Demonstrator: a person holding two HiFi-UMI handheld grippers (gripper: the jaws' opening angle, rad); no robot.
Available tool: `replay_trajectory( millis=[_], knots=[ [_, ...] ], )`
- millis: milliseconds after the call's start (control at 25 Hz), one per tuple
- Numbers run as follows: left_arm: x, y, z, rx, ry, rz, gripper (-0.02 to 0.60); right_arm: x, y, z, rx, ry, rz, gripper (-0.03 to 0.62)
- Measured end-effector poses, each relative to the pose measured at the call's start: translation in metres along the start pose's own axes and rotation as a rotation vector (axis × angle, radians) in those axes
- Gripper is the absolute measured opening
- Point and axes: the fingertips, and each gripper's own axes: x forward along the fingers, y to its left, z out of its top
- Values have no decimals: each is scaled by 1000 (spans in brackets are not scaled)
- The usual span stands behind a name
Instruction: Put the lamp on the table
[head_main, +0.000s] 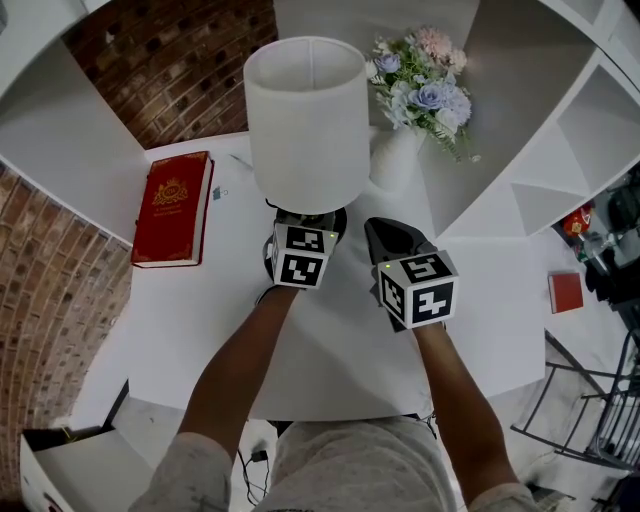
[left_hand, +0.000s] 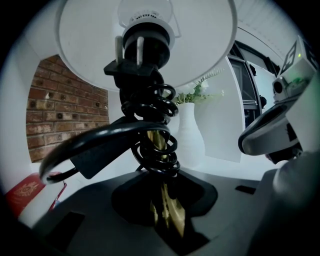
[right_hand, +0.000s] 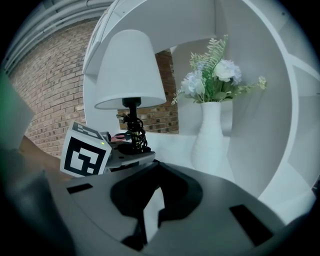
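The lamp has a white drum shade, a brass stem wound with black cord, and a dark base standing on the white table. Its plug hangs just under the shade. My left gripper is at the foot of the lamp with the stem between its jaws and dark gaps on both sides, so it is open. My right gripper hovers just right of the lamp base, jaws slightly apart and holding nothing. In the right gripper view, the lamp rises behind the left gripper's marker cube.
A red book lies on the table left of the lamp. A white vase of pale flowers stands close behind it on the right. White shelves and brick wall surround the table. A small red box sits off to the right.
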Motion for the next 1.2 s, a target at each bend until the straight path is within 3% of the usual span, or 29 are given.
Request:
replay_trajectory(
  millis=[360,640,1200],
  knots=[
    [-1,0,-1,-14,21,-3,107,-3,3,1,-1,4,0,5],
    [-8,-1,-7,-25,55,-25,149,-9,7,2,17,5,-9,5],
    [-48,-3,-13,-27,92,-71,147,-26,34,16,49,-9,-37,5]
  ],
)
